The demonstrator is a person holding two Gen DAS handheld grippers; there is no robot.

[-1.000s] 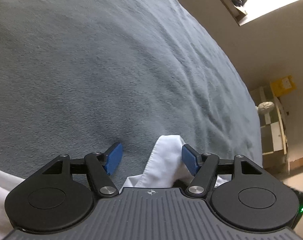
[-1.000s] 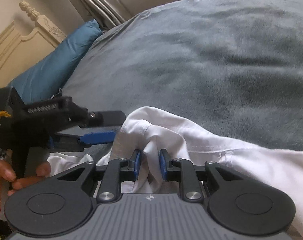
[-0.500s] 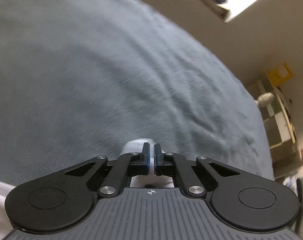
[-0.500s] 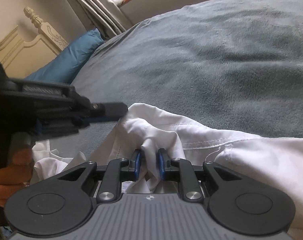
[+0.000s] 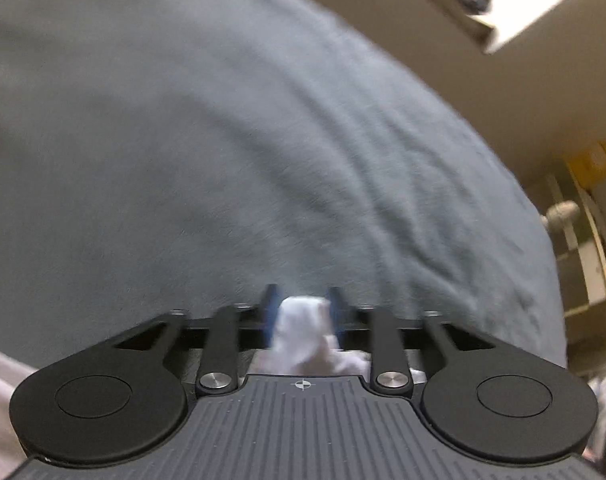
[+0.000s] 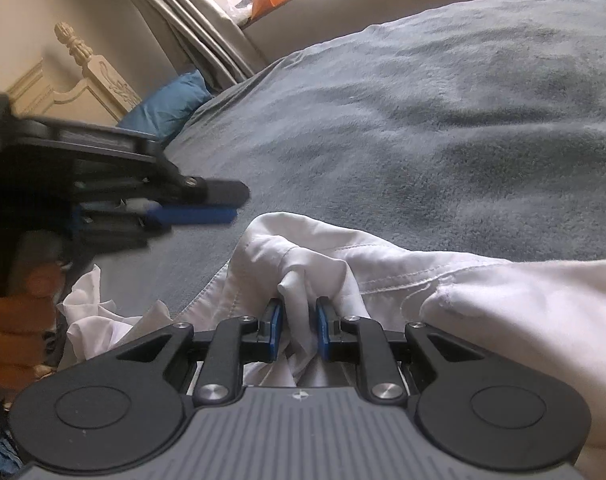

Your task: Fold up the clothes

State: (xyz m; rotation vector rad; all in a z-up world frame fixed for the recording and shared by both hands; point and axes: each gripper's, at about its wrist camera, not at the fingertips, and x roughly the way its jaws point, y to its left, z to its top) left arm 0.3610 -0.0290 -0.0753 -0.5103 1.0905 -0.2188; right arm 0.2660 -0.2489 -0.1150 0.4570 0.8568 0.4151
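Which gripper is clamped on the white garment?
The right gripper: it pinches a fold of the white garment. The left gripper is opening its jaws, with cloth between them.

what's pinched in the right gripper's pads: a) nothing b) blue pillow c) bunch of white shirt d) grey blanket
c: in the right wrist view the right gripper has a bunch of the white shirt pinched between its blue pads, above the grey blanket.
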